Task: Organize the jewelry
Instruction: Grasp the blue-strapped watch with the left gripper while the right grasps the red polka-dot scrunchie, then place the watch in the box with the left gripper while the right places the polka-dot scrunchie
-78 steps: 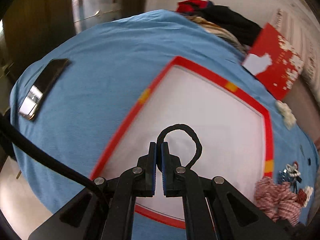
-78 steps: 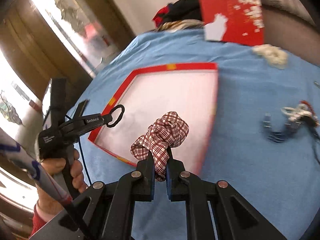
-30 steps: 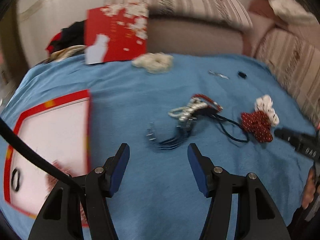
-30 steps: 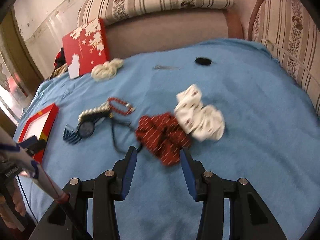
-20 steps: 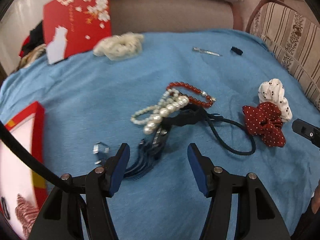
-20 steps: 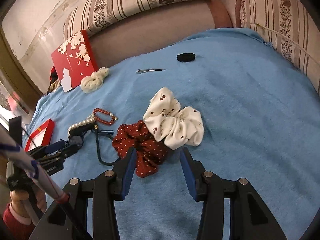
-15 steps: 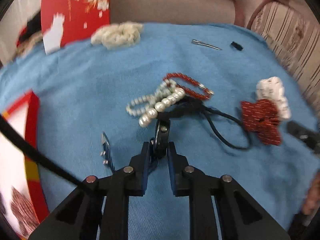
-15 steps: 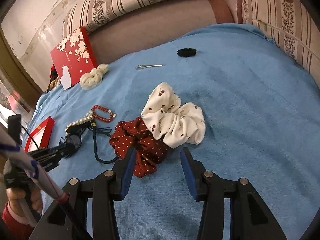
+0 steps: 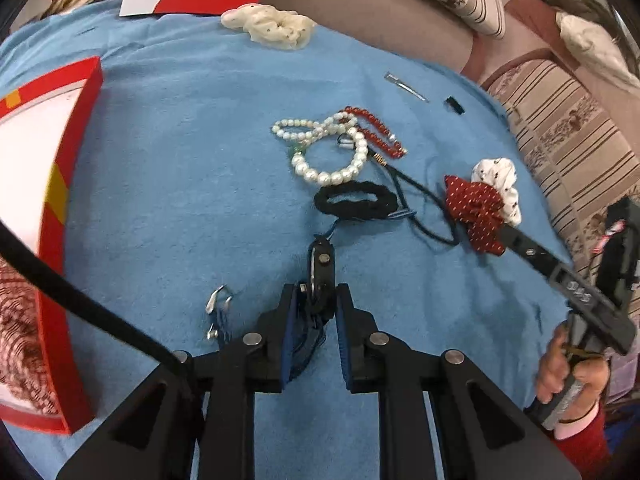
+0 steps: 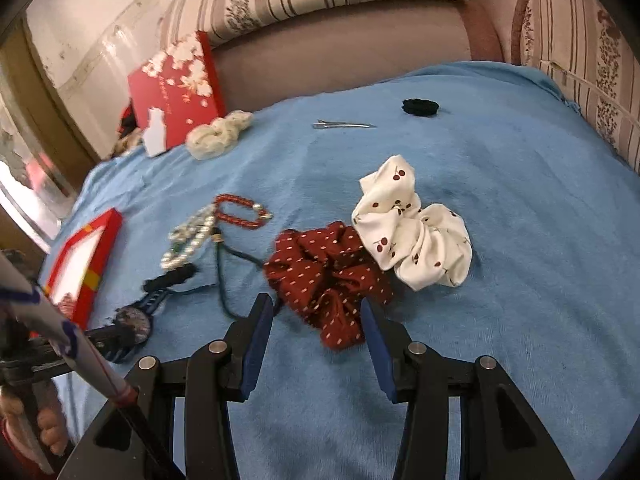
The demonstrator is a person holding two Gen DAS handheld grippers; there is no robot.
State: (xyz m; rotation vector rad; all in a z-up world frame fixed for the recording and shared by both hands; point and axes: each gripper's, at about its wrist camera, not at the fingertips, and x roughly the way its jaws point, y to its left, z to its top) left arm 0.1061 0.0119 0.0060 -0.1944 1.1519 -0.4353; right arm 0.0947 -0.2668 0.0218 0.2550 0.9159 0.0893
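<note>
Grip status: left gripper (image 9: 316, 316) is clamped on a dark blue hair clip (image 9: 320, 276) that sticks up between the pads, just in front of the black hair tie (image 9: 355, 202) on the blue blanket (image 9: 180, 168). Its jaws have just been closing, and the clip sits between them. Right gripper (image 10: 318, 332) stands wide, jaws either side of the near edge of the red dotted scrunchie (image 10: 328, 276), pads not pressing on it.

Handling notes, judged from the look of things:
- Clip: light, rigid, likely smooth plastic with a metal rivet. Narrow, so it can pivot in the pads. Hold is across its flat body, low down, which looks right. A cord (image 9: 420, 200) runs off its top end toward the tangle, so a lift could drag the neighbours.
- Red scrunchie: soft, light, compressible, not fragile. Pinch 1 thick fold near the middle, not a loose edge. It touches the white cherry-print scrunchie (image 10: 412, 232), so a deep bite could take both.
- Pearl strand (image 9: 332, 156) and red bead bracelet (image 9: 376, 132): overlapped, slippery and round, probably the fiddliest; take them across the strand.

Destination is presumably the red-rimmed tray (image 9: 60, 184) at far left, which already holds a plaid scrunchie (image 9: 16, 320).
</note>
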